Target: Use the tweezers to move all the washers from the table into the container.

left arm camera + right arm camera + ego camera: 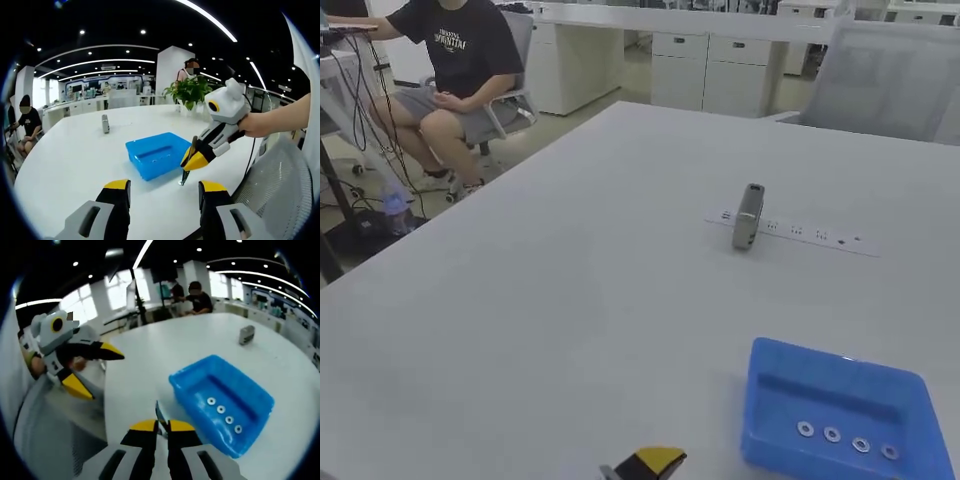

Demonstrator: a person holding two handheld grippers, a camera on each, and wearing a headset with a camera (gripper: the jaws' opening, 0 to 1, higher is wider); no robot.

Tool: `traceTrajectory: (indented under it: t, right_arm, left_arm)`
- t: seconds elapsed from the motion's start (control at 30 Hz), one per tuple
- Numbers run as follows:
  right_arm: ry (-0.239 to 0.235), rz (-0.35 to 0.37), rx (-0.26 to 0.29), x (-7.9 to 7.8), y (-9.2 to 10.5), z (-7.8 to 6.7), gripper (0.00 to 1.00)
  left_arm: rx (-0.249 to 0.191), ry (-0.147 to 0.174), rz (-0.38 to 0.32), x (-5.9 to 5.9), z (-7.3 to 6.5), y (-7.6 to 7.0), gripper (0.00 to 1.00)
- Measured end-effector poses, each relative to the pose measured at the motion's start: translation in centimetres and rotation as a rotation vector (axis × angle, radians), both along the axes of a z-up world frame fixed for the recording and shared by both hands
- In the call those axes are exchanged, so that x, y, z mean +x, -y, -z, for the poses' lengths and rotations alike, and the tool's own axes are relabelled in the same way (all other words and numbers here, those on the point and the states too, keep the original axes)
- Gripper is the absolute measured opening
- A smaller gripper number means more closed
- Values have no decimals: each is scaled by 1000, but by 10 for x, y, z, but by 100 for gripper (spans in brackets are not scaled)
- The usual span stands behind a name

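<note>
Tweezers (185, 176) at the container (182, 385) corner, four washers (225, 415) in.
My right gripper (159, 426) jaws are clamped on the tweezers, long axis near upright, tips down at the bench (570, 330) just beside the container; left gripper (165, 186) jaws gape, holding nothing. The washers lie in a row inside. I judge the job nearly done; next calls for scanning the bench for strays.

Open tabletop (570, 300) beside container (820, 358), grey block (749, 214), maybe adapter, standing beyond

Container (765, 445) — bottom-right corner cut off by edge.
</note>
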State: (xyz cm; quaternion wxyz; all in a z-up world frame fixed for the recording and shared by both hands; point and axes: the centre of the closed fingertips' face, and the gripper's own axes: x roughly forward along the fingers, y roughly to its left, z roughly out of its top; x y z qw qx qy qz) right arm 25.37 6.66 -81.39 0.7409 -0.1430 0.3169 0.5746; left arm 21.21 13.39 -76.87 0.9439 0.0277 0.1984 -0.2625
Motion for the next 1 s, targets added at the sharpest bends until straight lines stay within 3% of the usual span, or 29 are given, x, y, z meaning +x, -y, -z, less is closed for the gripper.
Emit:
traceTrajectory:
  t: [0.3, 0.47, 0.83, 1.0]
  right_arm:
    - [77, -53, -16, -7, 0, 2, 3]
    - [87, -45, -28, -5, 1, 0, 3]
    - [128, -21, 37, 9, -5, -42, 3]
    - [128, 20, 124, 23, -12, -68, 3]
  left_arm:
    - [5, -1, 2, 0, 1, 0, 53]
    - [6, -1, -1, 0, 1, 0, 53]
    - [6, 2, -3, 1, 0, -1, 53]
    - [6, 2, -4, 0, 0, -1, 53]
